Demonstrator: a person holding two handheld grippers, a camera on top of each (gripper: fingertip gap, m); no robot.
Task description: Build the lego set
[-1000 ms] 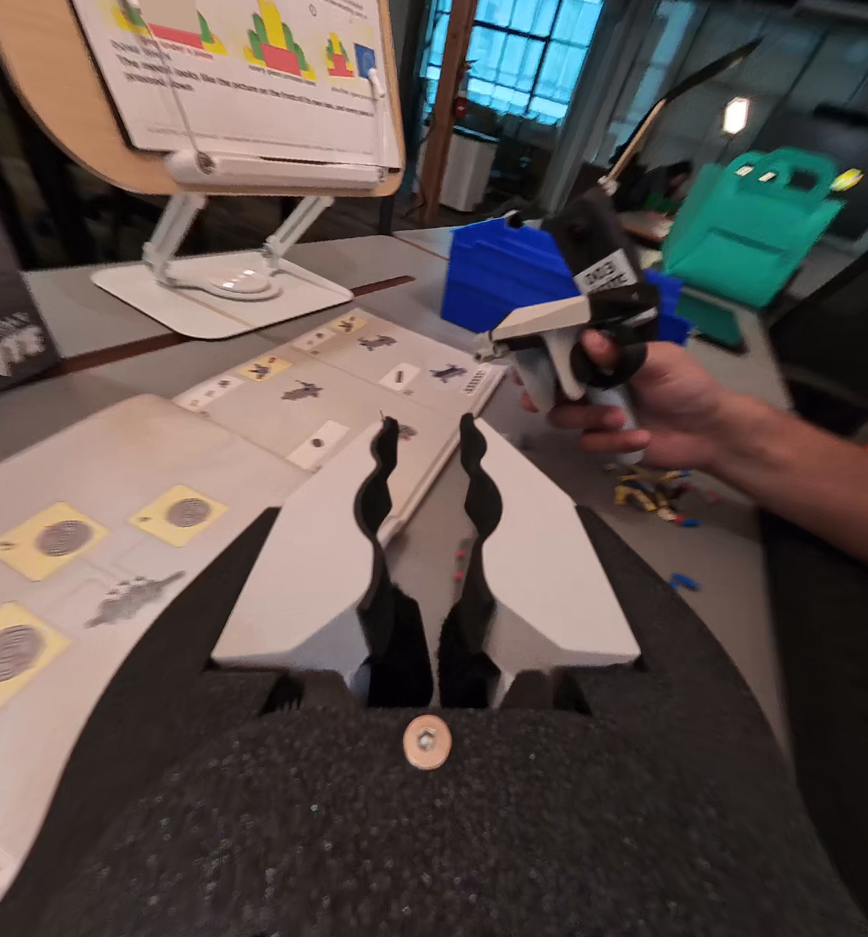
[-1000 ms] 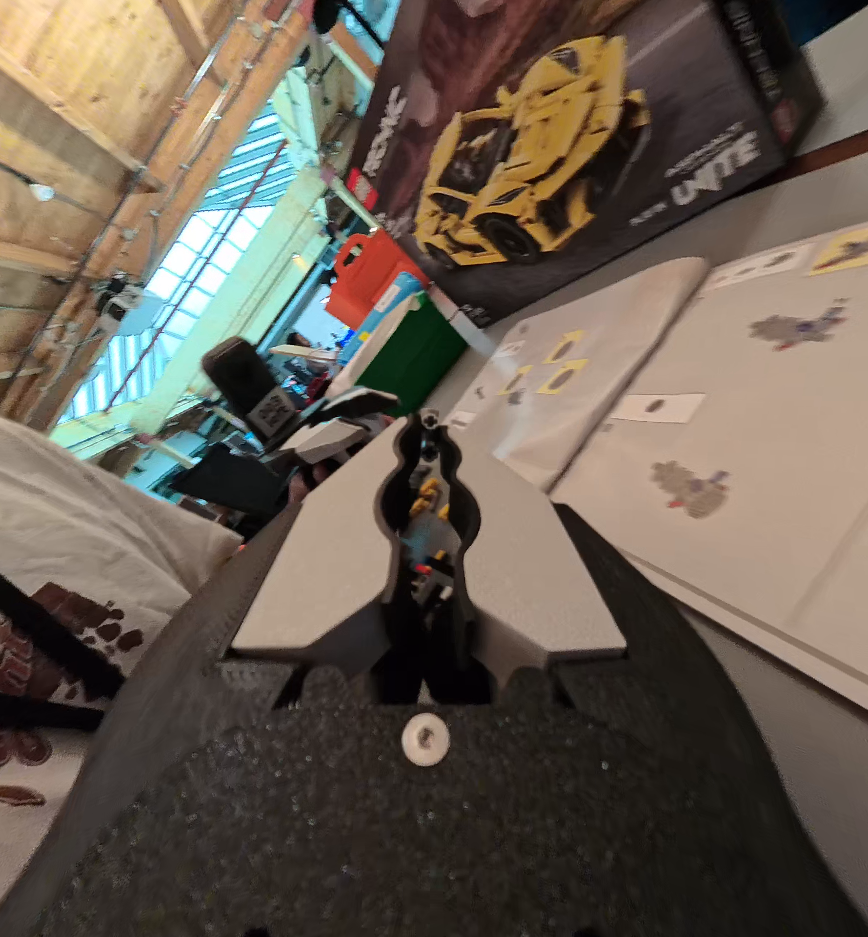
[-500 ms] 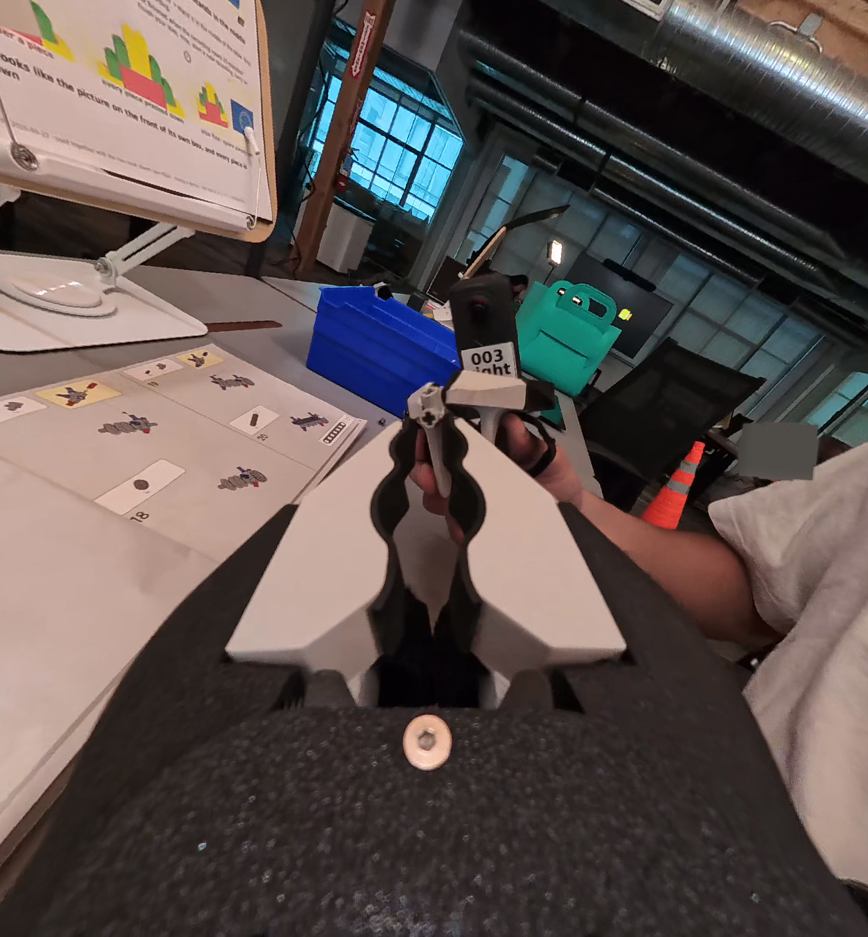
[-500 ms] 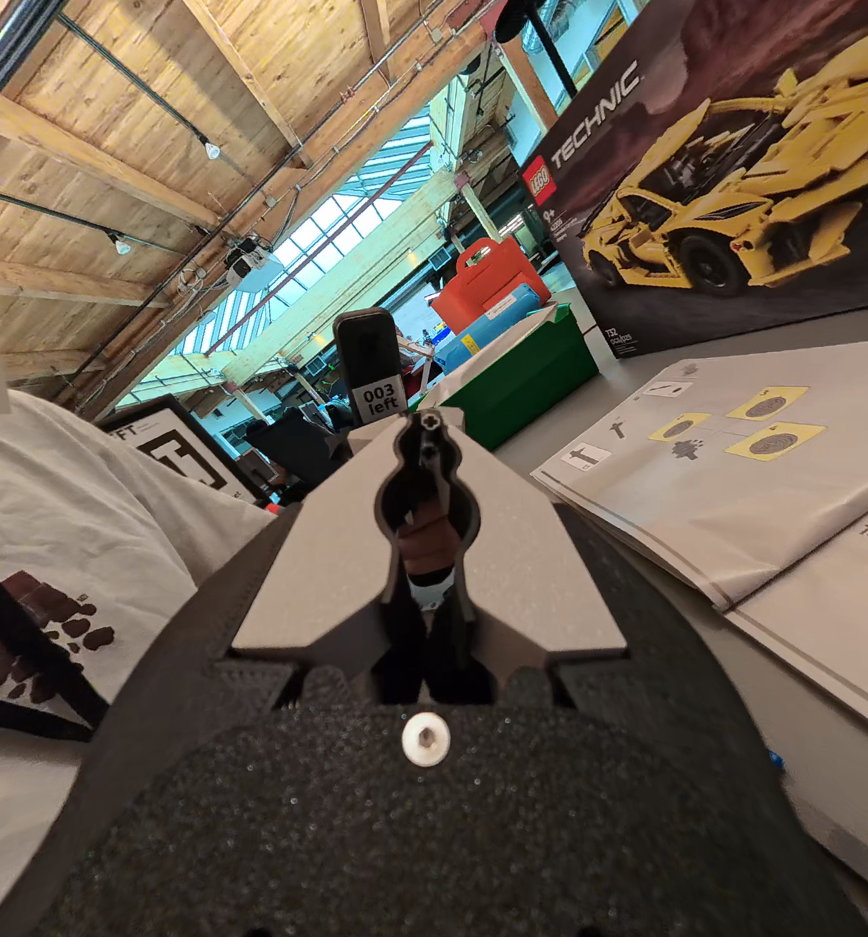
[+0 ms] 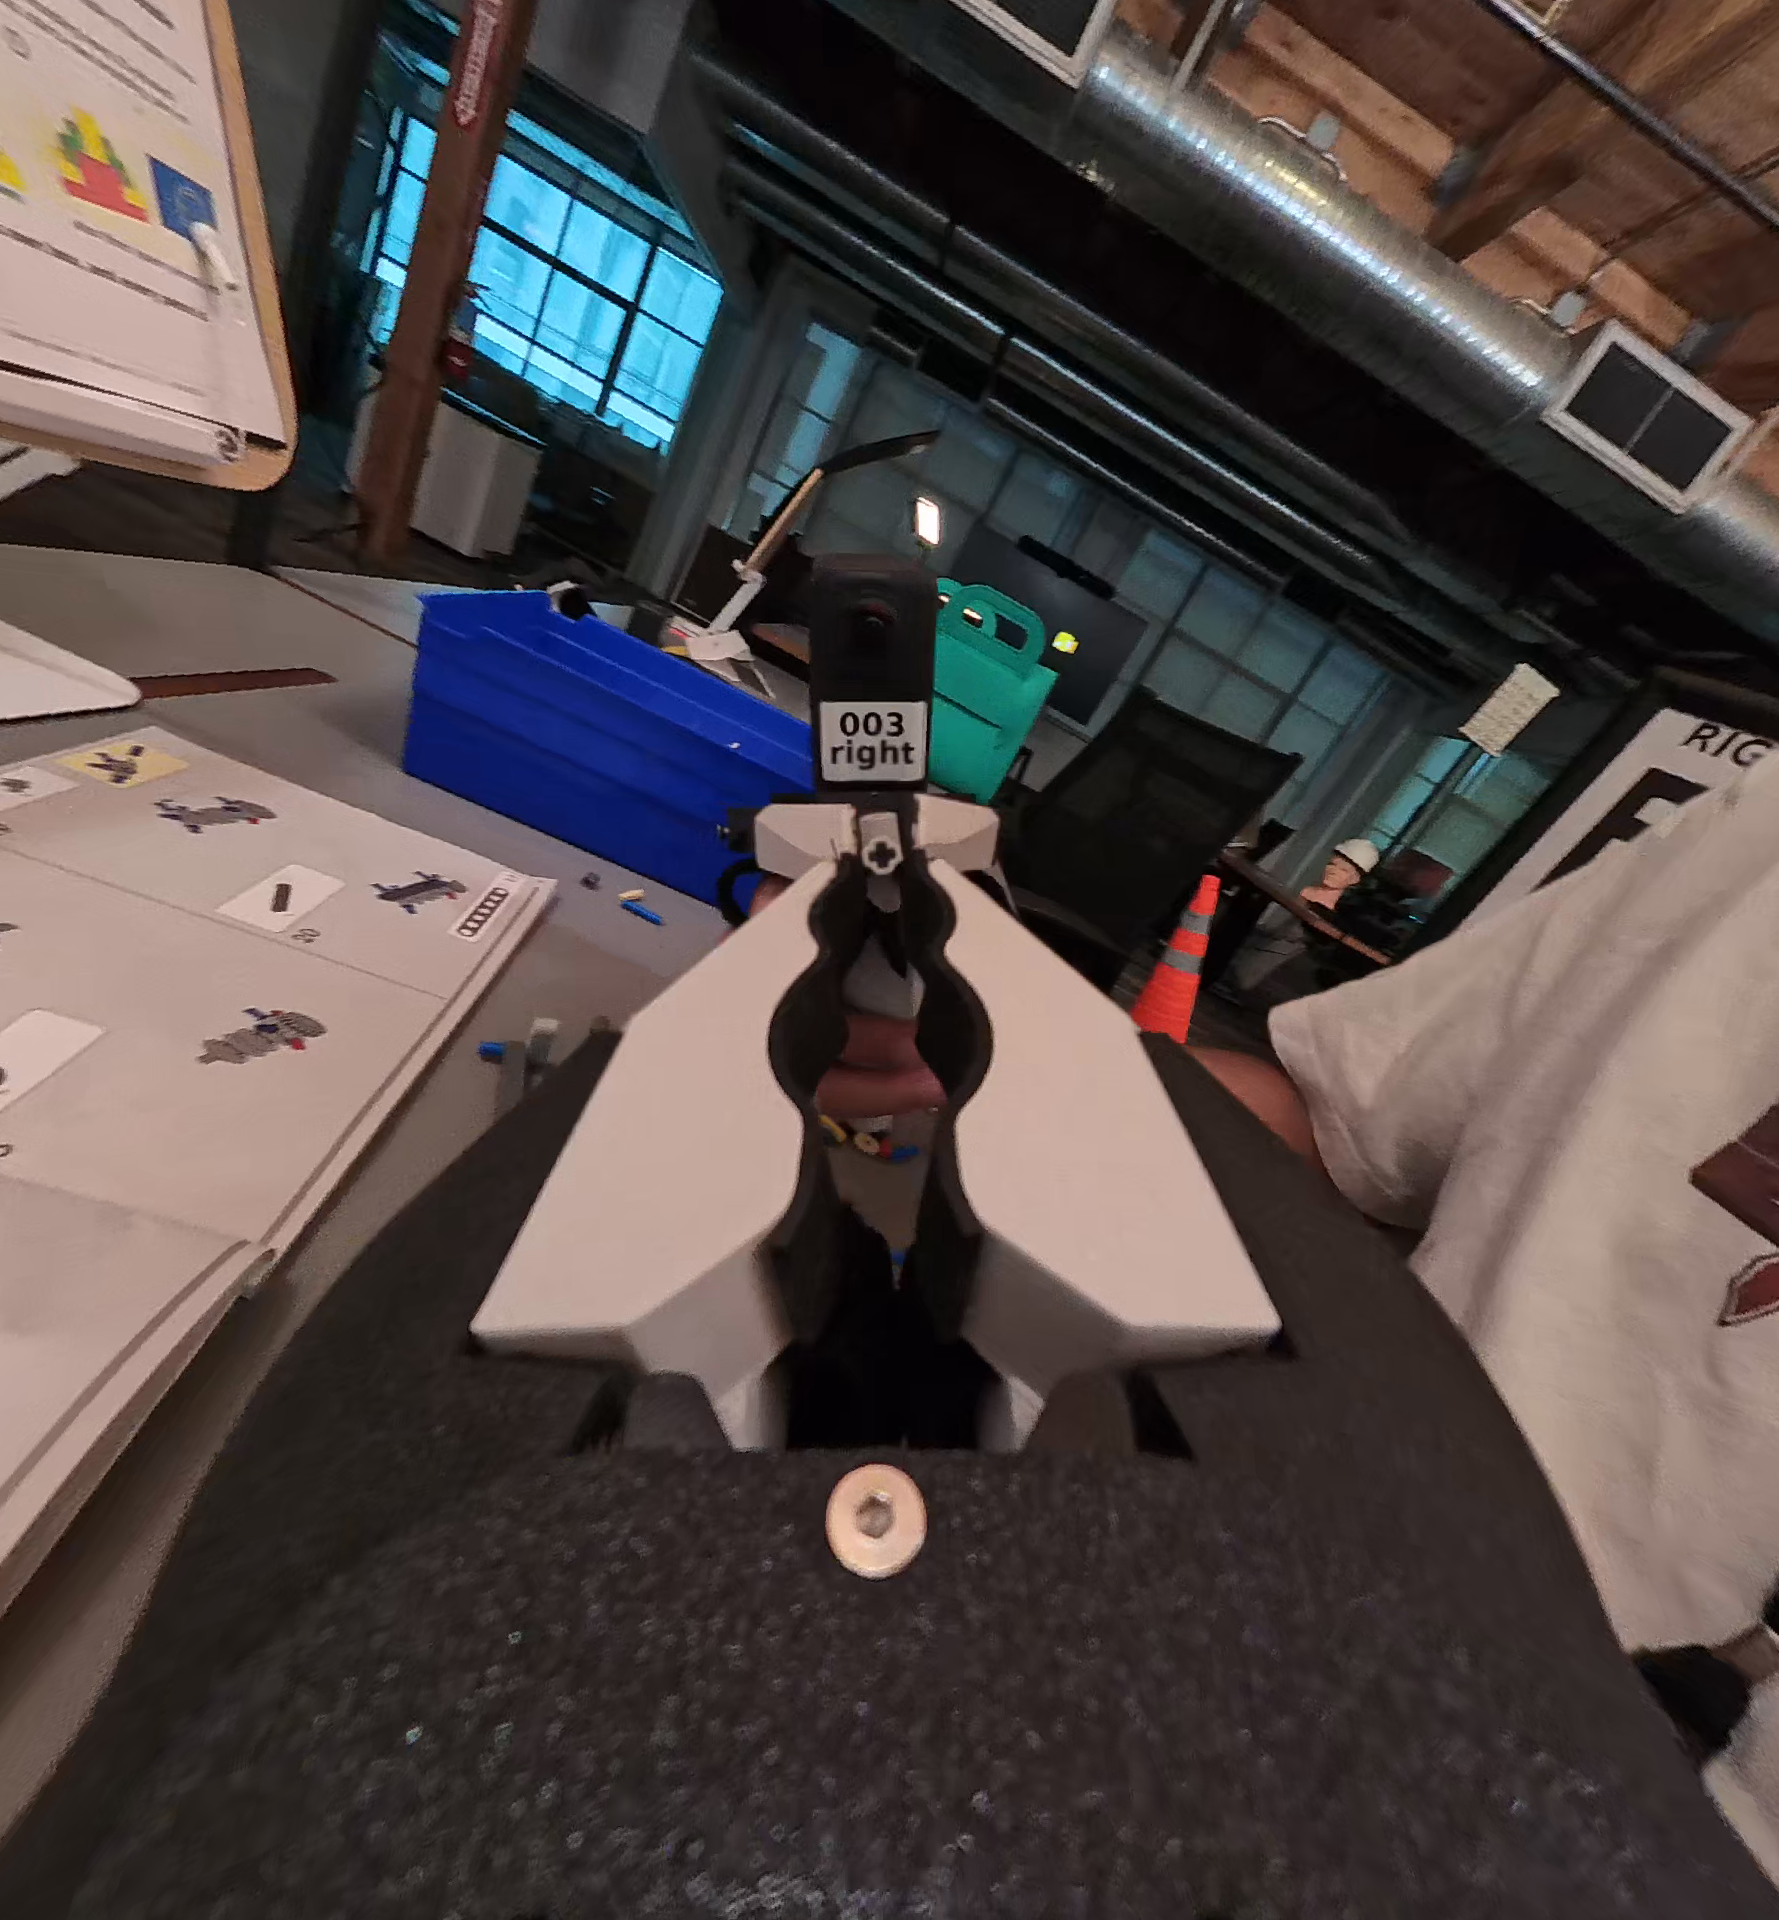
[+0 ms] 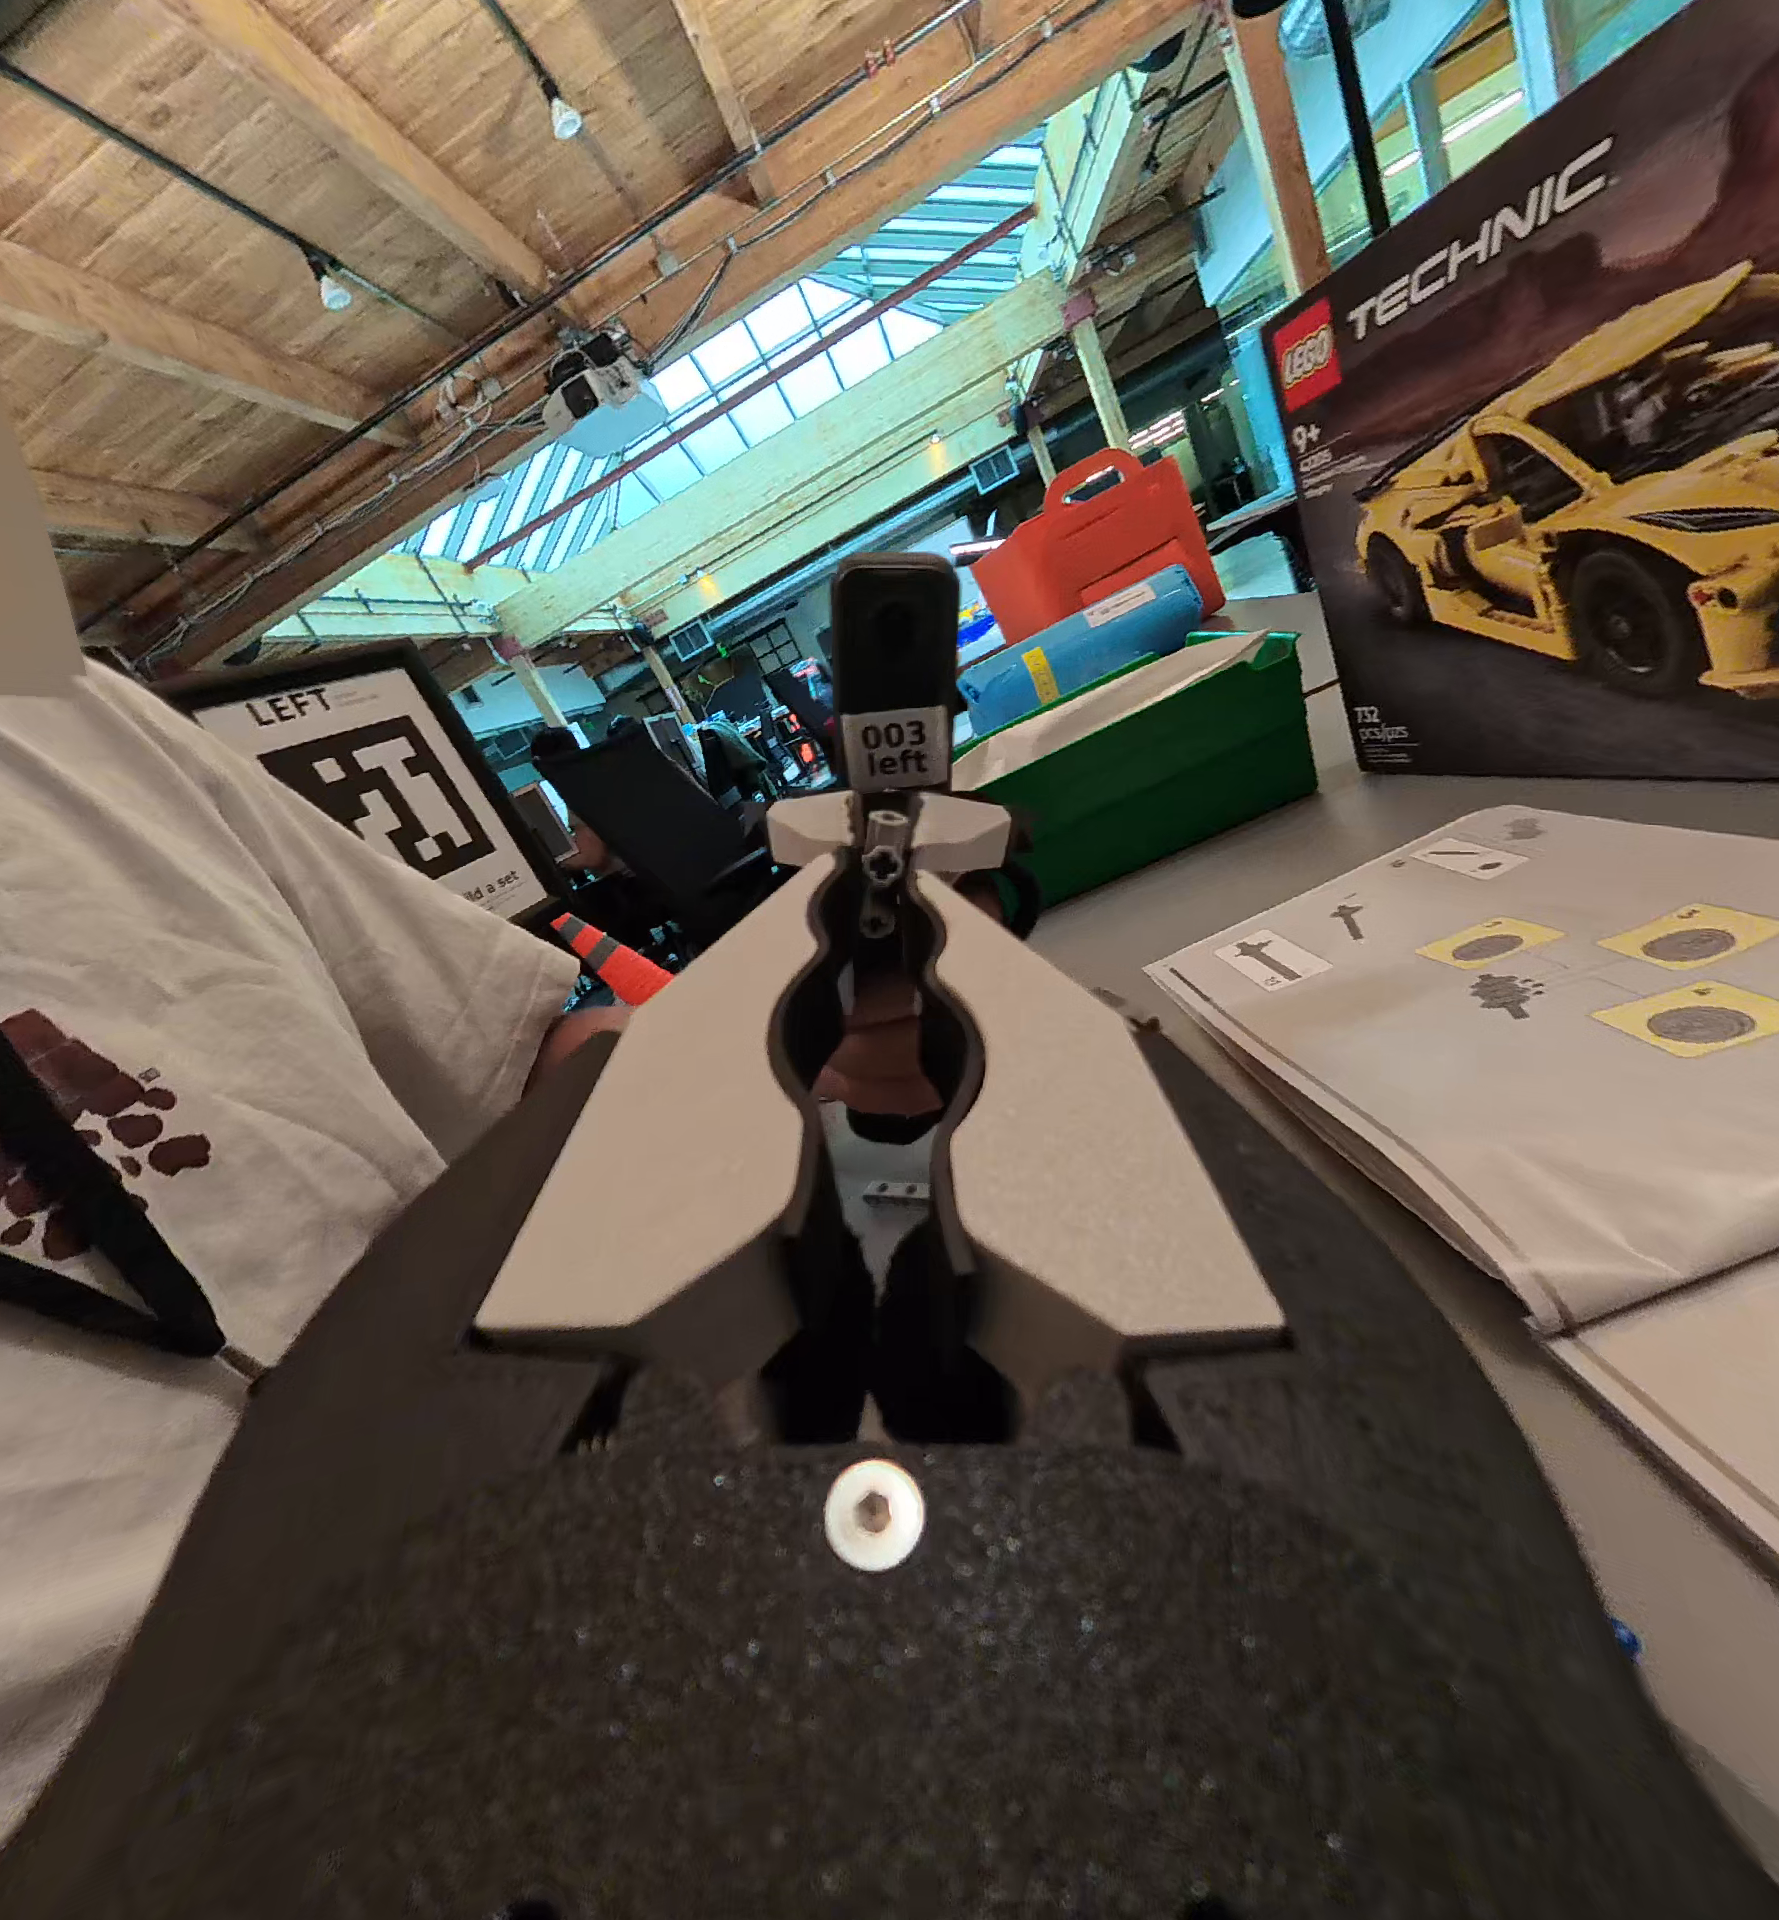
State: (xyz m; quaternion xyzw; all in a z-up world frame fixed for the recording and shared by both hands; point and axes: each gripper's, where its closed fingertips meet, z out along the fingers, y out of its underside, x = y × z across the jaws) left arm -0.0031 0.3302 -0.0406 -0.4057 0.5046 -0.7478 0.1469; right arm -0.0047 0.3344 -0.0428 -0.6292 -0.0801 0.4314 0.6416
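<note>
Within the last second the two tools have swung up off the table and come nose to nose: the left gripper (image 5: 880, 883), which pointed down at the open booklet (image 5: 241, 987) with its fingers spread and empty, is now aimed straight at the right gripper (image 6: 883, 878), and its tips have narrowed. Between the two sets of tips, in the air above the table (image 5: 604, 956), sits a small grey lego piece (image 5: 880, 854) with a cross-shaped hole. The right gripper is pinching it. The left's tips stand close around it, but I cannot tell whether they grip. This looks like a handover, or a joining of parts held between the two tools, so the build appears to be mid-step. The left view alone shows loose coloured bits (image 5: 869, 1141) on the table below and a blue bin (image 5: 594, 727) far left. The right view alone shows the set's box (image 6: 1591, 499) far right and a green tray (image 6: 1155, 748).
</note>
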